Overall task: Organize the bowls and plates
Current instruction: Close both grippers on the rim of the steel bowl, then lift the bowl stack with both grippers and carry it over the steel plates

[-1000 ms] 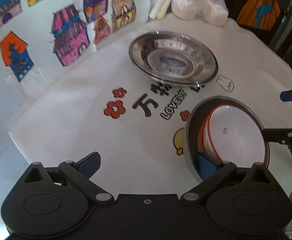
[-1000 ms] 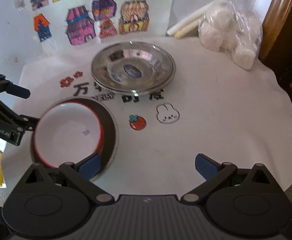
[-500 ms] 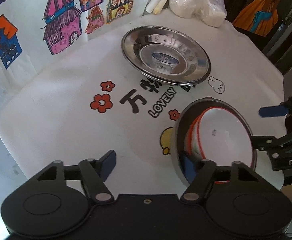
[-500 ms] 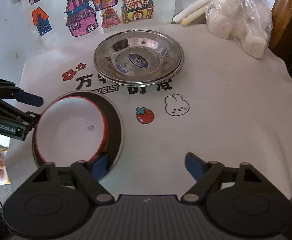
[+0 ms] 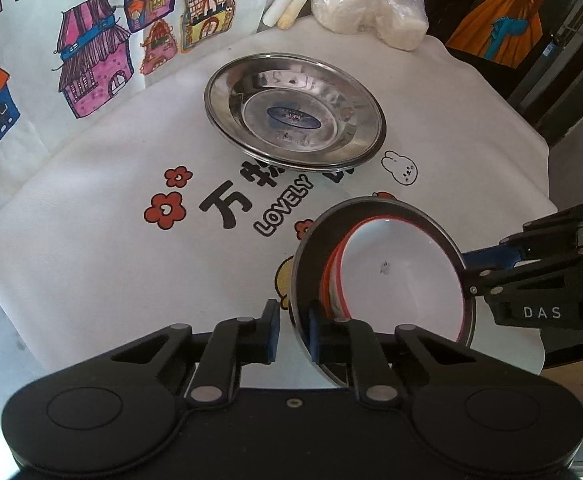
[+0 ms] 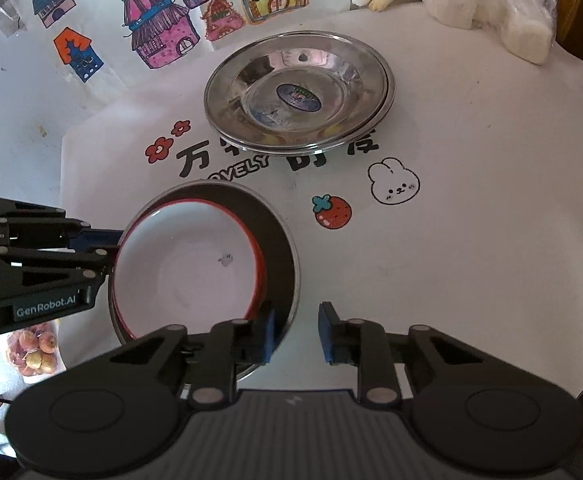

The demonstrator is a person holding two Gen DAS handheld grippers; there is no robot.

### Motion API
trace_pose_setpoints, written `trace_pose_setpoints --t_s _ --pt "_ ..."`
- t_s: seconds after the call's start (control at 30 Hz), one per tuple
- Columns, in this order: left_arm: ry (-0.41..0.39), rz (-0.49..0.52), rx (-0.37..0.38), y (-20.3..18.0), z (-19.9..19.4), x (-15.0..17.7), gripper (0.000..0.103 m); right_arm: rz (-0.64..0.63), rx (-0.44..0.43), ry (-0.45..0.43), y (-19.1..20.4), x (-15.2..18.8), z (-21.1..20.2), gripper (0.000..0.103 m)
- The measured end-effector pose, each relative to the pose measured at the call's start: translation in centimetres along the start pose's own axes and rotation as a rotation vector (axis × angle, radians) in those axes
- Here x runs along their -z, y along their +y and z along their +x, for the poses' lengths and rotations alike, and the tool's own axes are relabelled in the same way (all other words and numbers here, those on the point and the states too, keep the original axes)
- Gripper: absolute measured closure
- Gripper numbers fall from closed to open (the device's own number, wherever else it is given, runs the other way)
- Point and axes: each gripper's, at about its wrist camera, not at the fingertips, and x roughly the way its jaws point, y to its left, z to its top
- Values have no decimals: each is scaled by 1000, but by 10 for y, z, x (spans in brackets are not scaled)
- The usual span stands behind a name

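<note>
1. Left wrist view: the left gripper [image 5: 293,330] has its jaws narrowed astride the near rim of the steel bowl [image 5: 311,264]; contact cannot be confirmed. A red-rimmed white bowl [image 5: 399,276] is nested inside. Stacked steel plates [image 5: 295,110] lie ahead.
2. Right wrist view: the right gripper [image 6: 295,330] straddles the opposite rim, visibly unclamped.
3. Step in hand: two-handed grasp. Next: clamp both, lift level.

Straddles the steel bowl [image 5: 311,264] rim with the left gripper [image 5: 294,334], jaws nearly together. Straddles the bowl's opposite rim with the right gripper [image 6: 296,334], a narrow gap showing.
</note>
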Motion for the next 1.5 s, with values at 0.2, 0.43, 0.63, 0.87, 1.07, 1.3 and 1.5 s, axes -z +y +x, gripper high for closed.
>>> trace_pose_setpoints --t_s 0.2,0.43,0.63,0.87,1.07,1.3,1.5 --pt "-9 -9 6 2 0 1 88 -20 -4 0 4 1 1 81" --pt "-17 -22 2 3 -1 2 86 -9 -19 -1 6 1 2 87" --pt "-27 -21 -1 2 -3 3 88 2 -28 -2 2 1 3 87" --pt "-38 -46 0 1 -3 4 95 66 -53 -9 -2 3 5 87" --pt "-31 -68 4 3 -3 3 96 78 -45 -16 0 6 4 89" --pt "-28 -71 -3 2 -3 2 96 99 -50 -13 -2 6 4 90" --pt "-29 -61 -10 0 -3 3 95 90 -52 9 -1 2 5 87"
